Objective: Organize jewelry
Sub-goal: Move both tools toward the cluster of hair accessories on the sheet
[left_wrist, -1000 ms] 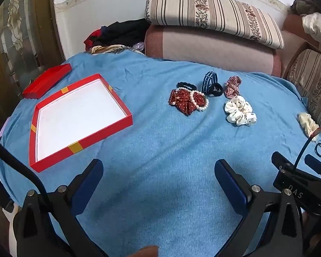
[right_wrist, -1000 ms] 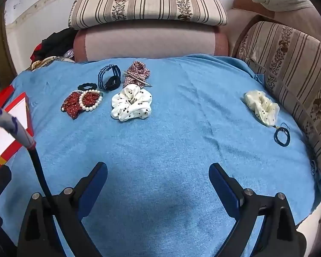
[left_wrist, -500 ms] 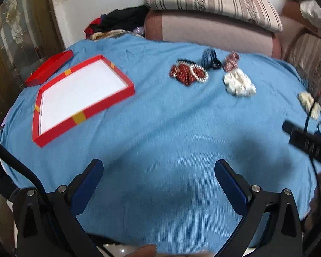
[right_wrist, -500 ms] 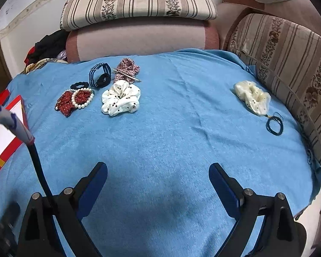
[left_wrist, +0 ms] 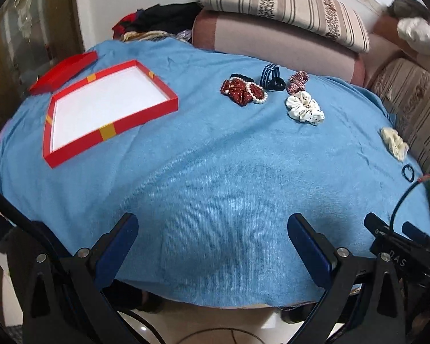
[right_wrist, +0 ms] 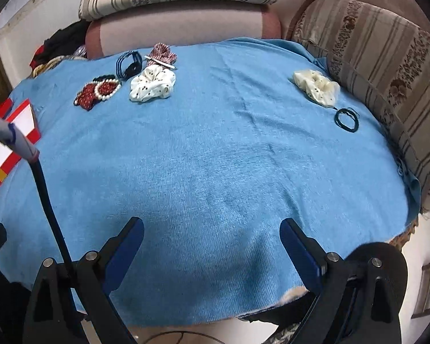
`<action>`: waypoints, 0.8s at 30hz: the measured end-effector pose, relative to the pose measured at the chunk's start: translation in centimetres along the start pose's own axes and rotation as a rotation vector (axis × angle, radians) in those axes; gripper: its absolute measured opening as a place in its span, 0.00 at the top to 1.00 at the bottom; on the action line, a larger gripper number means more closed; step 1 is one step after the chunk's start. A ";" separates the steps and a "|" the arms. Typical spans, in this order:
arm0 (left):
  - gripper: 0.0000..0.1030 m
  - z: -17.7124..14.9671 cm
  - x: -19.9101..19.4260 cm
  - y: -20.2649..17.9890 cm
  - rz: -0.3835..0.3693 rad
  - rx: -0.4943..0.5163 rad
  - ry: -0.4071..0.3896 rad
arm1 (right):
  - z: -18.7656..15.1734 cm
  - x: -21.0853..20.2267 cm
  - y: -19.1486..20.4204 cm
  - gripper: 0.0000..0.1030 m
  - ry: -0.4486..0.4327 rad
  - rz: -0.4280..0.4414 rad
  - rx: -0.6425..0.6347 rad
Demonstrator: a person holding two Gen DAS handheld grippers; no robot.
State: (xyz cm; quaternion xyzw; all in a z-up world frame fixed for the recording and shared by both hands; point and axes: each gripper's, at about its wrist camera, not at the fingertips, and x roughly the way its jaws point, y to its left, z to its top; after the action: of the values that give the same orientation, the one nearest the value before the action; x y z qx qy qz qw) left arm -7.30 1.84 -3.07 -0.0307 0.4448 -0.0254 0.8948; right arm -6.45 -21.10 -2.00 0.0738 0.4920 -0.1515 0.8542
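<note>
A red box (left_wrist: pixel 109 132) with a white inside lies open on the blue cloth at the left; its edge shows in the right wrist view (right_wrist: pixel 3 166). Far back lie a red scrunchie with a pearl bracelet (left_wrist: pixel 243 91) (right_wrist: pixel 100 91), a dark blue striped band (left_wrist: pixel 272 78) (right_wrist: pixel 129 63), a plaid scrunchie (left_wrist: pixel 298 81) (right_wrist: pixel 162 54) and a white dotted scrunchie (left_wrist: pixel 304 111) (right_wrist: pixel 152 87). A cream scrunchie (left_wrist: pixel 394 143) (right_wrist: pixel 316 86) and a black hair tie (left_wrist: pixel 407 172) (right_wrist: pixel 346 119) lie at the right. My left gripper (left_wrist: pixel 212 238) and right gripper (right_wrist: pixel 212 238) are open and empty near the front edge.
The red box lid (left_wrist: pixel 63 71) lies behind the box. Striped cushions (right_wrist: pixel 387 66) and a sofa back (left_wrist: pixel 278 43) ring the table's far and right sides. Dark clothes (left_wrist: pixel 163 20) are piled at the back left. The cloth's front edge (right_wrist: pixel 215 315) hangs just under both grippers.
Both grippers have pulled back and up from the table, so the cloth's front edge and the floor now show. Nothing on the table has moved.
</note>
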 end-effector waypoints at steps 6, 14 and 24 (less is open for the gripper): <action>0.00 0.1 -0.7 0.2 -0.062 -0.021 -0.020 | -0.4 -1.7 -0.5 0.05 -0.047 0.043 0.042; 0.00 0.5 -1.8 0.1 -0.150 -0.027 -0.073 | -0.5 -2.3 -0.3 0.05 -0.058 0.155 0.066; 0.00 2.5 -3.7 -0.4 -0.059 0.043 -0.219 | 0.1 -2.2 1.8 0.03 -0.086 0.116 -0.033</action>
State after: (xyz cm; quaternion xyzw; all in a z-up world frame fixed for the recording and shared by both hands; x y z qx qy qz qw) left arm -7.57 1.79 1.42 -0.0272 0.3426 -0.0576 0.9373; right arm -6.84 -19.00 -0.12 0.0817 0.4522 -0.0968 0.8829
